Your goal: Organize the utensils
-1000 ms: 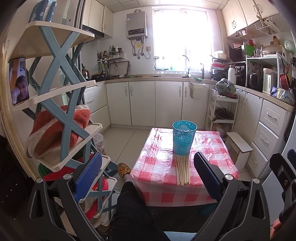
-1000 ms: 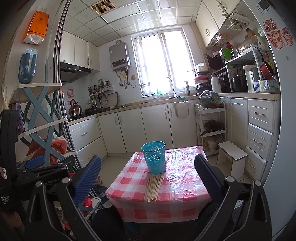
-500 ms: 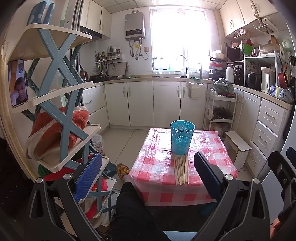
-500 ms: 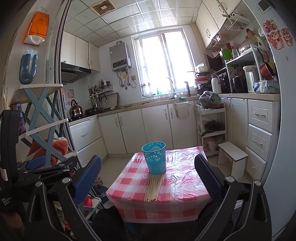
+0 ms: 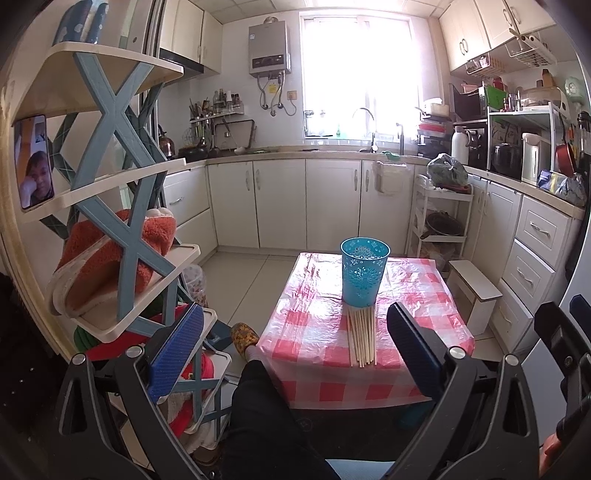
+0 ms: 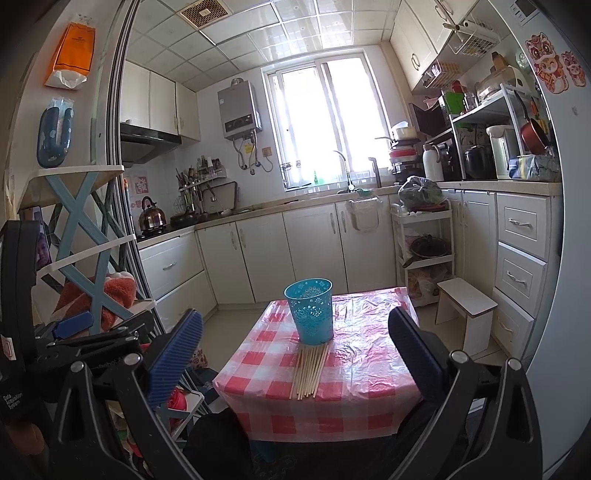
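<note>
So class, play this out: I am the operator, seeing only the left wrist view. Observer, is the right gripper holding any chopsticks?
Observer: No. The right gripper is open, with nothing between its fingers.
Operator: Anything hanging high up on the left?
Observer: Yes, an orange packet.
Operator: And overhead?
Observer: A vent grille is set among the ceiling tiles.

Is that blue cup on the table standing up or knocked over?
Upright. The blue cup stands on its narrow base with its open rim facing up, at the far end of the chopsticks lying flat on the table.
</note>
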Demonstrator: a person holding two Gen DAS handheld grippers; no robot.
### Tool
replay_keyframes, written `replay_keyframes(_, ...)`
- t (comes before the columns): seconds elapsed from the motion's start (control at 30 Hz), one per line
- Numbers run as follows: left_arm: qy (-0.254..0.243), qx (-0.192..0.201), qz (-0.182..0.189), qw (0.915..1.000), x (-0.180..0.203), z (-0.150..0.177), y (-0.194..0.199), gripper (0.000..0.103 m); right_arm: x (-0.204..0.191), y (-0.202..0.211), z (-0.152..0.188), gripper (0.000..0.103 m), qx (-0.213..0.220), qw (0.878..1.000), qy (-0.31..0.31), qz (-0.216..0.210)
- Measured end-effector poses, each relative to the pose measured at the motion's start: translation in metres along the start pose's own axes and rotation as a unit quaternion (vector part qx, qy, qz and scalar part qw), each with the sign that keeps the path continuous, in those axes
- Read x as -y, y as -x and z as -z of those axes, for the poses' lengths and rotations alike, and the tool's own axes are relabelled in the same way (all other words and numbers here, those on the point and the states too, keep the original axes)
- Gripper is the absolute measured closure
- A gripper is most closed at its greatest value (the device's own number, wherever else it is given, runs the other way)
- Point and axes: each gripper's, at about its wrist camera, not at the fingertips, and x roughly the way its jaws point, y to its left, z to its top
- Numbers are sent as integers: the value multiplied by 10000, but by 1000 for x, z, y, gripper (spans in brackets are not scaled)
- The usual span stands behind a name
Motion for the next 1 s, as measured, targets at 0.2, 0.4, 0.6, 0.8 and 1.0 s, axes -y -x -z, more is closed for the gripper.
replay_keyframes(0.2, 9, 46, -18, 10000, -2, 3, 0, 8, 0, -1, 0, 7, 16, 10000, 20, -25)
replay_keyframes(0.4, -8, 38, -15, 10000, -2, 4, 0, 8, 0, -1, 1, 7, -2, 10000, 14, -27)
replay_keyframes(0.6, -11, 44, -15, 10000, -2, 4, 3, 8, 1, 0, 0, 7, -5, 10000, -3, -39)
replay_keyframes(0.8, -18, 46, -15, 10000, -2, 4, 4, 8, 1, 0, 0, 7, -8, 10000, -2, -36)
replay_keyframes(1.0, -16, 43, -20, 10000, -1, 4, 4, 8, 1, 0, 1, 7, -5, 10000, -6, -36)
